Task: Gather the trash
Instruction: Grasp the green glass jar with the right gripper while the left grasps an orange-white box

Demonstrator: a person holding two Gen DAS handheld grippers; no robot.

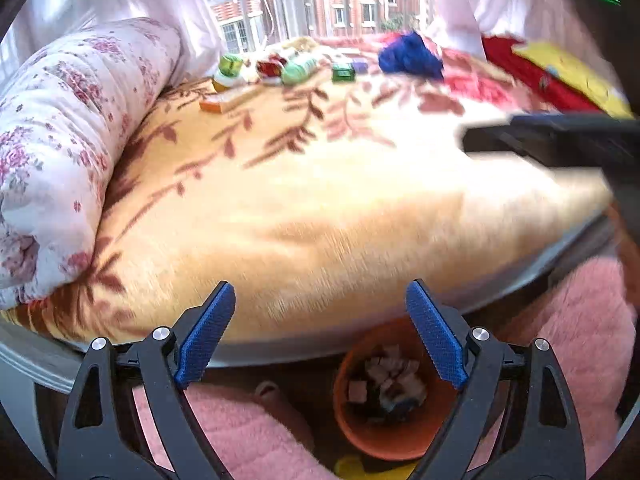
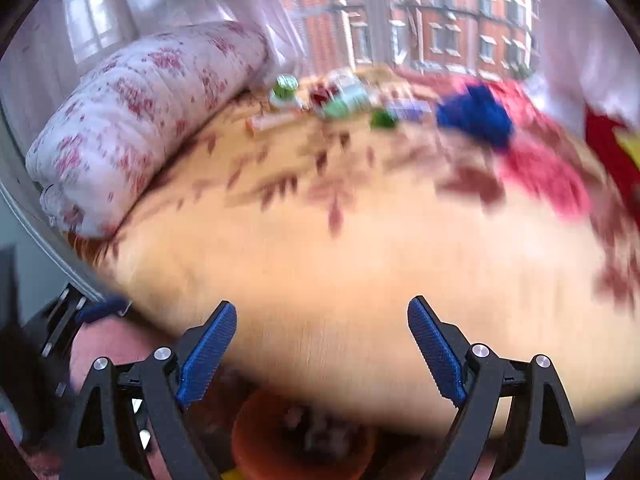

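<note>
Several pieces of trash (image 1: 280,68) lie in a row at the far side of the bed: green, red and mint wrappers, a small green box (image 1: 343,73) and an orange-ended carton (image 1: 224,101). They also show, blurred, in the right wrist view (image 2: 332,100). An orange bin (image 1: 384,396) holding paper scraps stands on the floor below the bed edge, also in the right wrist view (image 2: 304,436). My left gripper (image 1: 320,312) is open and empty above the bin. My right gripper (image 2: 322,328) is open and empty over the near bed edge.
A yellow floral blanket (image 1: 320,200) covers the bed. A rolled floral quilt (image 1: 72,128) lies along the left. A blue cloth (image 1: 408,58) and red-yellow fabric (image 1: 560,76) lie at the far right. A pink rug (image 1: 560,340) is on the floor. The other gripper's black body (image 1: 560,140) enters from the right.
</note>
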